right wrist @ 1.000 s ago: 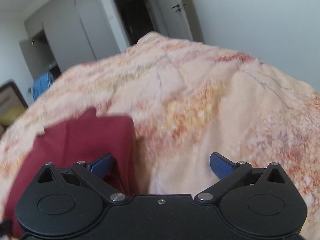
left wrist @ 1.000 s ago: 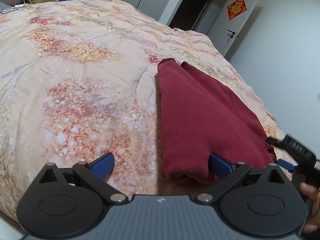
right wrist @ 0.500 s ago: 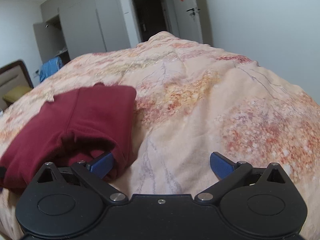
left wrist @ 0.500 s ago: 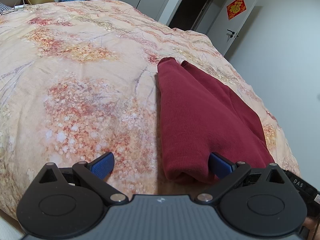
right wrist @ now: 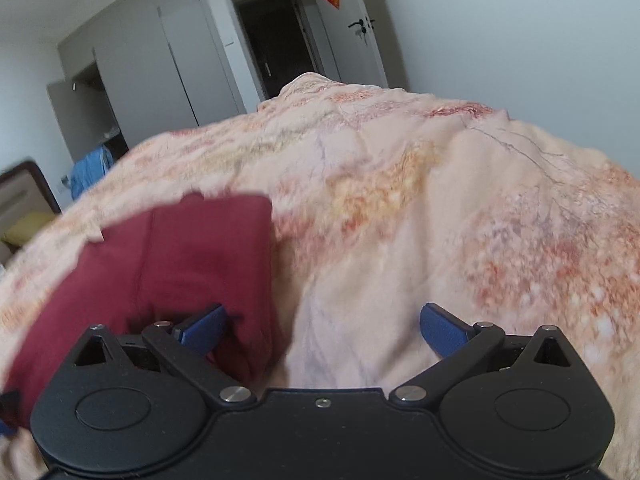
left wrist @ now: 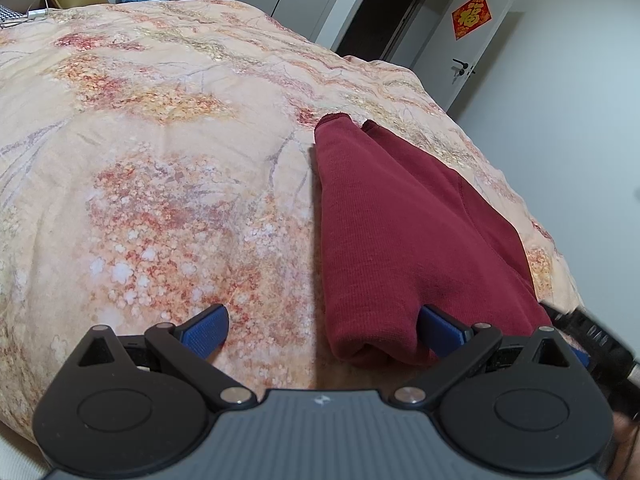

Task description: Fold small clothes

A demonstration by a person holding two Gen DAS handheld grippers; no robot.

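Two wrist views, low over the bed (left wrist: 160, 160)
Both face the far door (right wrist: 352, 32), sharing the garment (left wrist: 400, 240).

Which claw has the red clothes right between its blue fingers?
The left claw: the folded dark red garment's near end sits between its open fingers. The right claw has mostly bedspread there; the garment is by its left finger.
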